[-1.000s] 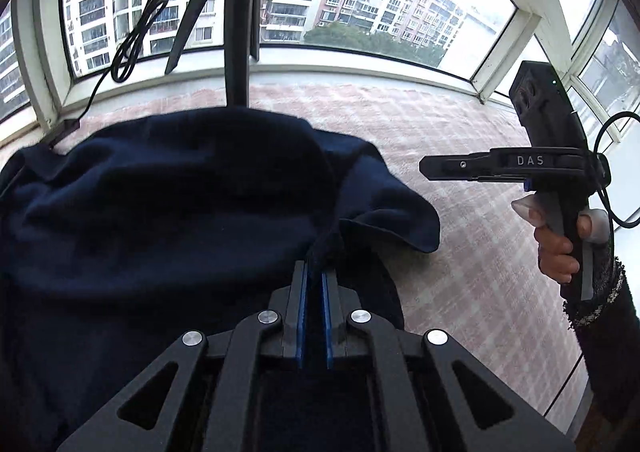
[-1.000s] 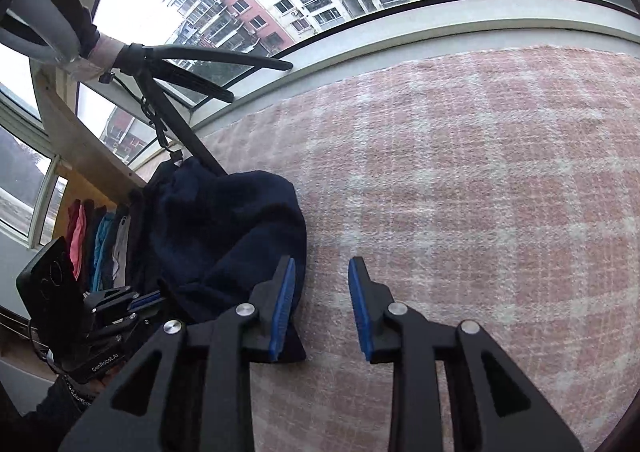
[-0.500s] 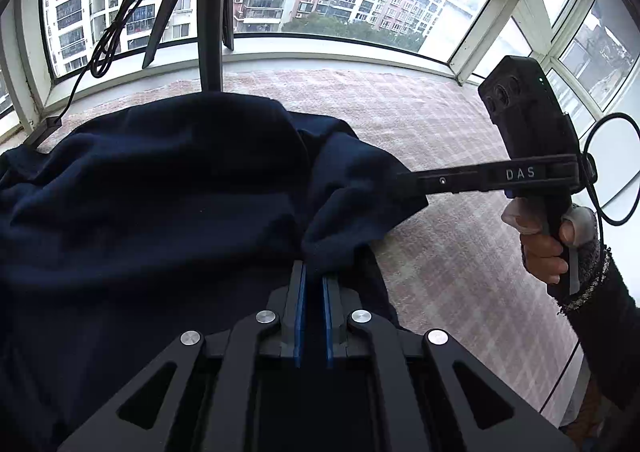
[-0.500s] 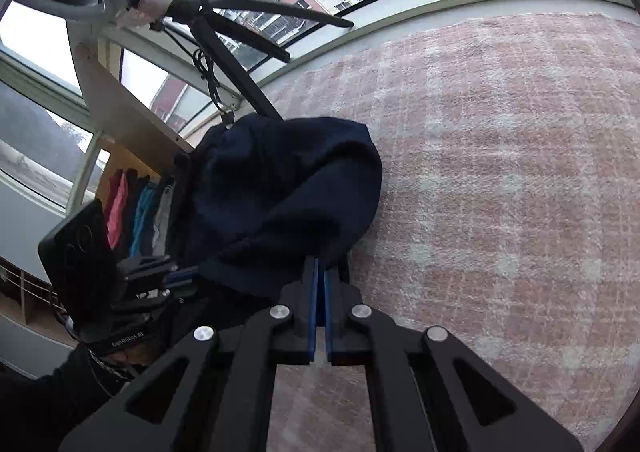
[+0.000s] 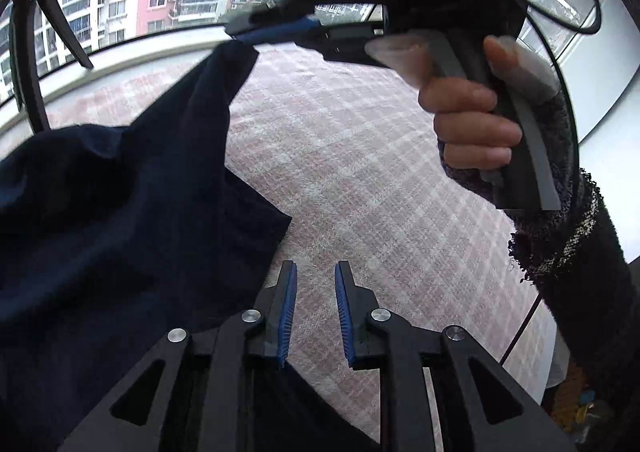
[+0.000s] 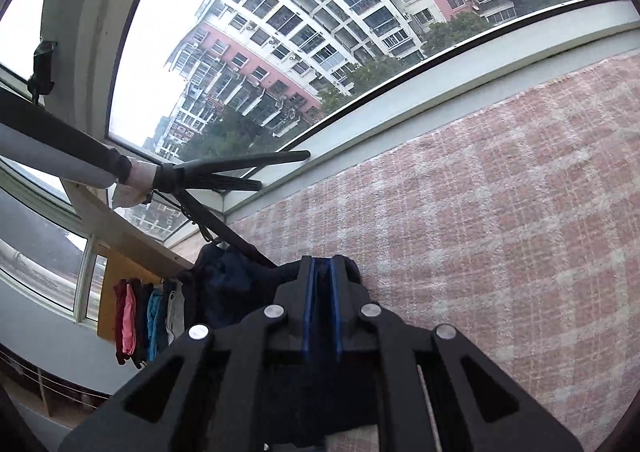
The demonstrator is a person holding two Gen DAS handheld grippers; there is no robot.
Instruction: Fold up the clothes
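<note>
A dark navy garment lies on the pink checked cloth covering the table. My right gripper is shut on a corner of the garment and holds it lifted high above the table. In the right wrist view its fingertips are pressed together on dark fabric. My left gripper is open and empty, just right of the garment's lower edge, over the checked cloth.
A black tripod stands at the window side of the table, with one leg showing in the left wrist view. Coloured clothes hang on a rack at the left. A cable hangs beside the right arm.
My left gripper has let go of the garment and opened. My right gripper, which shut on the garment's corner half a second ago, has lifted it up high.
</note>
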